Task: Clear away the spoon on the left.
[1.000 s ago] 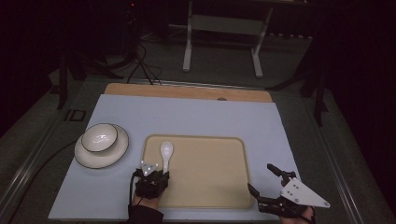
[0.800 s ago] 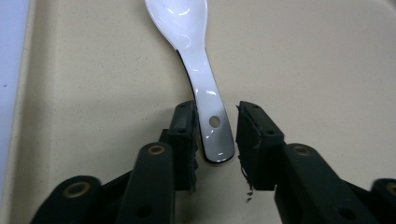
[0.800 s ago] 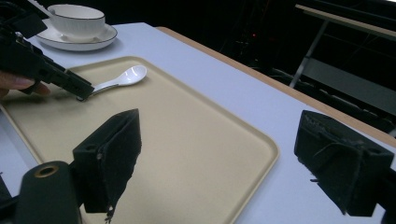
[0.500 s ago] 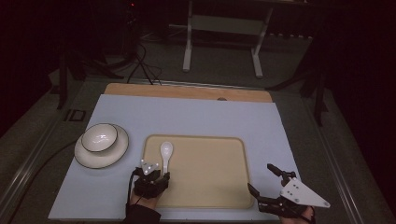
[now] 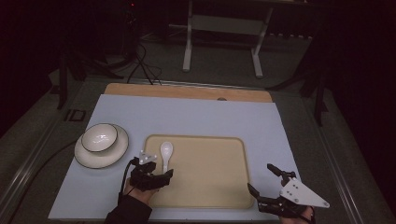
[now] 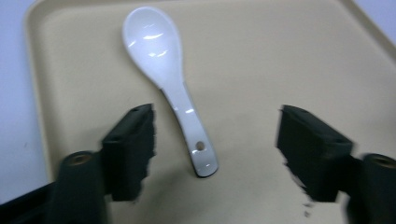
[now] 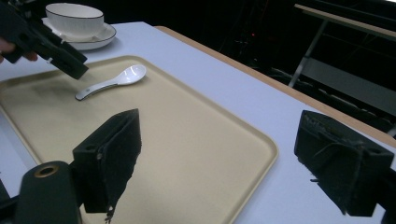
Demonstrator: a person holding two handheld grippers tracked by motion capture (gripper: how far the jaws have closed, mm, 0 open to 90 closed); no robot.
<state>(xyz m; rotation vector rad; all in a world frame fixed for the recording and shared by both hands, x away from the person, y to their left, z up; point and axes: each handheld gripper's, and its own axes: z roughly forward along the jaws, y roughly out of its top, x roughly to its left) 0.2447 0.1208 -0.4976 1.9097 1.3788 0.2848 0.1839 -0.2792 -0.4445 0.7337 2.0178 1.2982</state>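
A white ceramic spoon (image 5: 165, 154) (image 6: 168, 79) (image 7: 112, 81) lies on the tan tray (image 5: 210, 172) near its left end, bowl pointing away. My left gripper (image 5: 156, 173) (image 6: 215, 149) hovers open just short of the spoon's handle, whose tip lies between the jaws. My right gripper (image 5: 265, 179) (image 7: 219, 163) stands open at the tray's near right corner with nothing between its jaws. From the right gripper view the left gripper (image 7: 51, 44) hangs over the tray beside the spoon.
A white bowl (image 5: 99, 137) (image 7: 74, 16) sits on a white plate (image 5: 93, 156) left of the tray on the pale blue tabletop (image 5: 187, 116). A wooden strip (image 5: 187, 91) runs along the far edge. Beyond it are table legs and cables on a dark floor.
The left gripper has drawn back slightly toward the near edge of the tray. The spoon and the right gripper have not moved.
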